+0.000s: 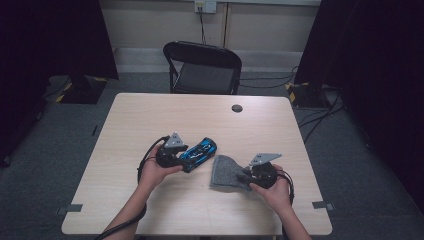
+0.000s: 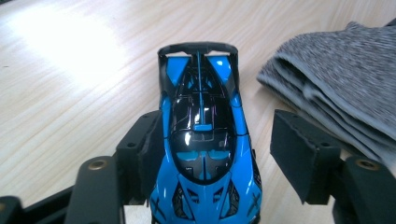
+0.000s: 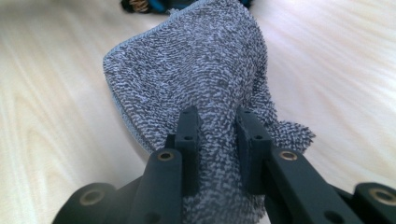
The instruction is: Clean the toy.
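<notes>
Wood-grain table (image 1: pixel 150 115), possibly carpeted grey floor (image 1: pixel 55 150)

The high view is dim with dark edges, while a bright glare washes the table (image 2: pixel 70 42) in the left gripper view.

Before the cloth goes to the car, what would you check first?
1. Right gripper shut on the cloth: ok.
2. Car between the left gripper pads: ok.
3. Both left pads pressing the car: not ok, a gap shows at one pad.
4. Car wheels on the table: cannot tell.
5. Cloth lies close beside the car: ok.
</notes>
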Action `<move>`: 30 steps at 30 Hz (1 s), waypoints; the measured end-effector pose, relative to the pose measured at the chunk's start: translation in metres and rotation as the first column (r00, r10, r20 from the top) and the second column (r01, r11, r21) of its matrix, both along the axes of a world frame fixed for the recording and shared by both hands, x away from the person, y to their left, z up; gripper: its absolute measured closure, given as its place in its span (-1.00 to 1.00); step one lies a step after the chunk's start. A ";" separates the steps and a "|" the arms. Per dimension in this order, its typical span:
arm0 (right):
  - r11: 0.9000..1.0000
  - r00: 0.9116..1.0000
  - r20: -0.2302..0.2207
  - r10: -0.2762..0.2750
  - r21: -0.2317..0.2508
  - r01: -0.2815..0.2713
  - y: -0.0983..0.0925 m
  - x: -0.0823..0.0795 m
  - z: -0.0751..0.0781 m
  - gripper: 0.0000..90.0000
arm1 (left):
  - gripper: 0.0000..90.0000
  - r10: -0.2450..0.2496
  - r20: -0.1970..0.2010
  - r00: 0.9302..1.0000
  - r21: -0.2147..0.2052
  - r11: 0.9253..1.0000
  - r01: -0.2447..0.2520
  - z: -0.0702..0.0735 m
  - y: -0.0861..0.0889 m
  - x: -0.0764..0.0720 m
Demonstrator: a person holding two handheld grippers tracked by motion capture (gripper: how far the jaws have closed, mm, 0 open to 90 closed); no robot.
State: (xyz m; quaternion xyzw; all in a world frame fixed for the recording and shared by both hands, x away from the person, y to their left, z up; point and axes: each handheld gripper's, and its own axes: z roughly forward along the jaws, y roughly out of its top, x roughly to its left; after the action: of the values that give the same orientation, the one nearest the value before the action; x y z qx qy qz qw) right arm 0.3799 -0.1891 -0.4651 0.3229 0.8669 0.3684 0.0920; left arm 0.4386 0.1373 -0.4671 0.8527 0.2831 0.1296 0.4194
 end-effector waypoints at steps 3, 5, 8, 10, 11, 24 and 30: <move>0.999 0.999 -0.004 0.039 -0.010 -0.039 0.009 -0.003 0.000 0.63 | -0.13 0.004 -0.014 1.000 0.019 1.000 -0.004 -0.004 -0.006 0.008; 0.998 0.998 0.005 0.070 -0.010 -0.070 0.014 -0.006 0.001 0.63 | -0.11 0.012 -0.033 0.999 0.023 1.000 -0.011 -0.007 -0.009 0.012; 0.994 0.994 0.010 0.107 0.002 -0.107 0.022 -0.009 0.004 0.62 | -0.05 0.025 -0.054 0.998 0.040 0.999 -0.023 -0.011 -0.013 0.018; 0.991 0.991 0.014 0.133 0.002 -0.133 0.026 -0.011 0.005 0.62 | -0.04 0.025 -0.057 0.998 0.040 0.999 -0.023 -0.011 -0.017 0.019; 0.990 0.989 0.014 0.144 -0.002 -0.144 0.028 -0.011 0.005 0.62 | -0.03 0.025 -0.055 0.998 0.050 0.999 -0.022 -0.010 -0.018 0.020; 0.962 0.962 0.009 0.275 -0.010 -0.274 0.064 -0.016 0.001 0.63 | 0.08 0.032 -0.036 0.999 0.006 0.999 -0.032 -0.015 -0.018 0.021; 0.952 0.952 0.003 0.306 -0.025 -0.306 0.079 -0.012 -0.002 0.63 | 0.08 0.029 -0.040 0.999 0.002 1.000 -0.029 -0.015 -0.018 0.022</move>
State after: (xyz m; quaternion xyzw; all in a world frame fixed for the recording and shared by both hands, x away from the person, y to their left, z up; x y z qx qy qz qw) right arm 0.3675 -0.1099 -0.4670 0.1824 0.9104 0.3690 0.0408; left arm 0.4603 0.1194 -0.4824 0.8512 0.3038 0.1187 0.4112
